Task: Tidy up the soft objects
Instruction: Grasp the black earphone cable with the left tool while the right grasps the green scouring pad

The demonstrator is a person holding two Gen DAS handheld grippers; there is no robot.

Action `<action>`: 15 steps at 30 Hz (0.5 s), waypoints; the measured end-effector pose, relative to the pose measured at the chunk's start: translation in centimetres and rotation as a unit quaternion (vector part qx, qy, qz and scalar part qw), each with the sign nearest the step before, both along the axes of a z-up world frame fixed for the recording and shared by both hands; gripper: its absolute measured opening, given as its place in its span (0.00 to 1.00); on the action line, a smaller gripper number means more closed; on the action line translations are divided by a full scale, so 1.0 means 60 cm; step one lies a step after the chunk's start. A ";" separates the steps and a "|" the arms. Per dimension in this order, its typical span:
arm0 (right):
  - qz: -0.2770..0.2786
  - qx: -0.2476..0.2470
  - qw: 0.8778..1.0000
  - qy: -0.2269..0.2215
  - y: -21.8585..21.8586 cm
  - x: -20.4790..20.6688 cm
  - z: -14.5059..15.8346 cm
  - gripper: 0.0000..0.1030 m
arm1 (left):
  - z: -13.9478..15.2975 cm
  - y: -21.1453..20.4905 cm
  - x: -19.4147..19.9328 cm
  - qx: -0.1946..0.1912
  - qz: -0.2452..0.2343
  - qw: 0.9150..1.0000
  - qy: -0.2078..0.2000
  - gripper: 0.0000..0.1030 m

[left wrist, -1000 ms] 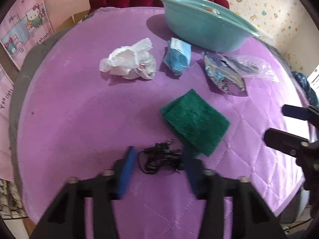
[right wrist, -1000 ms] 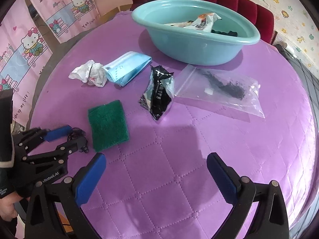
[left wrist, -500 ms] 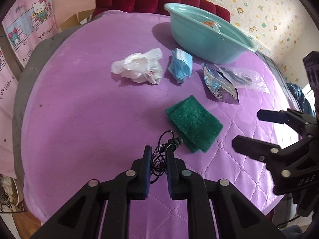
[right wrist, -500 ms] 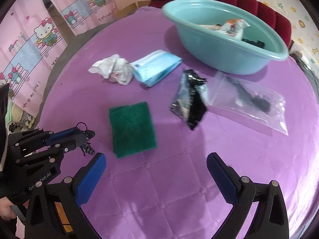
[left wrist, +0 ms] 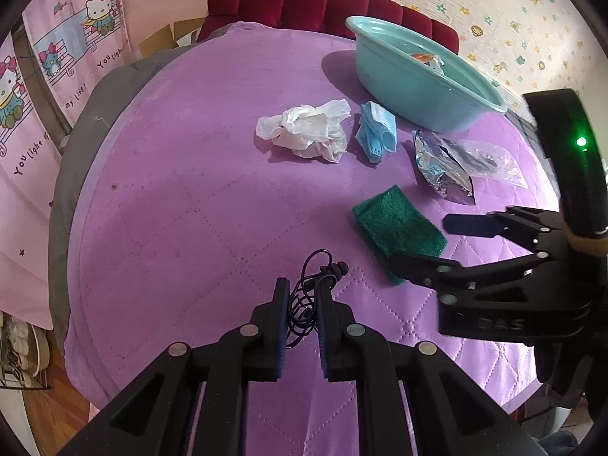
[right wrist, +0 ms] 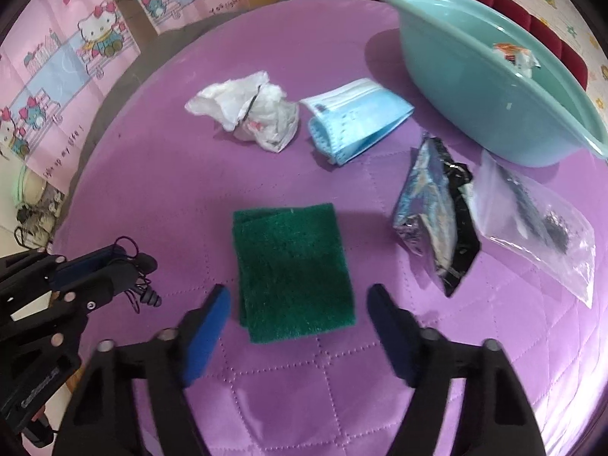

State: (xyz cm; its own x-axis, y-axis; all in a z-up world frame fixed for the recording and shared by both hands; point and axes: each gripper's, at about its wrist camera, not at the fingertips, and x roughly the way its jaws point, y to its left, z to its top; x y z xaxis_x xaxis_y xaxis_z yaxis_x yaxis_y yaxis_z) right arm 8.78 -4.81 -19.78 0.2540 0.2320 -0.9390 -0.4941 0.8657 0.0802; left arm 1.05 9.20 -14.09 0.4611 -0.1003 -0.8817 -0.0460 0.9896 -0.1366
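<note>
My left gripper [left wrist: 302, 306] is shut on black wired earphones [left wrist: 317, 285] and holds them just above the purple quilt; the earphones [right wrist: 138, 277] also show in the right wrist view. My right gripper [right wrist: 298, 317] is open, its fingers on either side of the near edge of a green scouring pad [right wrist: 292, 269], which lies flat on the quilt [left wrist: 395, 224]. A teal basin [right wrist: 494, 87] with a wrapper inside stands at the back right.
On the quilt lie a crumpled white plastic bag [right wrist: 247, 108], a blue face mask [right wrist: 357, 117], a silver and black foil packet [right wrist: 437, 209] and a clear zip bag [right wrist: 539, 228]. A red headboard [left wrist: 323, 3] stands behind.
My left gripper closed on the earphones and lifted them. My right gripper moved left and forward until it straddles the green pad, and its jaws have narrowed.
</note>
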 end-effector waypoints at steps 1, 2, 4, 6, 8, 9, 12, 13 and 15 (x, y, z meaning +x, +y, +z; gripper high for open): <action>0.002 0.001 1.000 0.002 0.003 0.000 -0.002 0.37 | -0.001 0.000 0.000 -0.001 0.003 1.000 0.001 0.14; 0.003 0.001 1.000 0.005 0.010 0.001 -0.003 0.10 | -0.002 -0.001 0.000 -0.002 0.004 1.000 0.001 0.14; 0.004 0.005 1.000 0.007 0.013 0.001 -0.001 0.02 | -0.002 -0.002 -0.002 -0.002 0.005 1.000 0.001 0.14; 0.005 0.010 1.000 0.008 0.011 -0.002 0.004 0.02 | -0.002 -0.004 -0.002 -0.001 0.005 1.000 0.001 0.14; 0.007 0.012 1.000 0.008 0.010 -0.004 0.011 0.02 | -0.001 -0.002 -0.004 -0.003 0.006 1.000 0.001 0.14; 0.006 0.015 1.000 0.009 0.008 -0.004 0.014 0.02 | -0.001 -0.003 -0.003 -0.004 0.006 1.000 0.001 0.14; 0.006 0.021 1.000 0.007 0.005 -0.009 0.025 0.01 | 0.003 -0.004 -0.004 -0.006 0.004 1.000 -0.002 0.14; 0.008 0.023 1.000 0.006 0.007 -0.013 0.030 0.01 | 0.004 -0.004 -0.006 -0.006 0.004 1.000 -0.004 0.14; 0.008 0.027 1.000 0.002 -0.002 -0.017 0.042 0.01 | 0.007 -0.004 -0.007 -0.005 0.004 1.000 -0.005 0.14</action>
State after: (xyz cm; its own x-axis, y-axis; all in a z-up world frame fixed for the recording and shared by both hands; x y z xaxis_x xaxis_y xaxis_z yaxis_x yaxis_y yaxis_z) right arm 7.78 -4.94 -17.28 0.2457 0.2863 -0.9261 -0.5073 0.8521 0.1288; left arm 0.64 8.98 -13.69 0.4714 -0.1055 -0.8756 -0.0530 0.9876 -0.1476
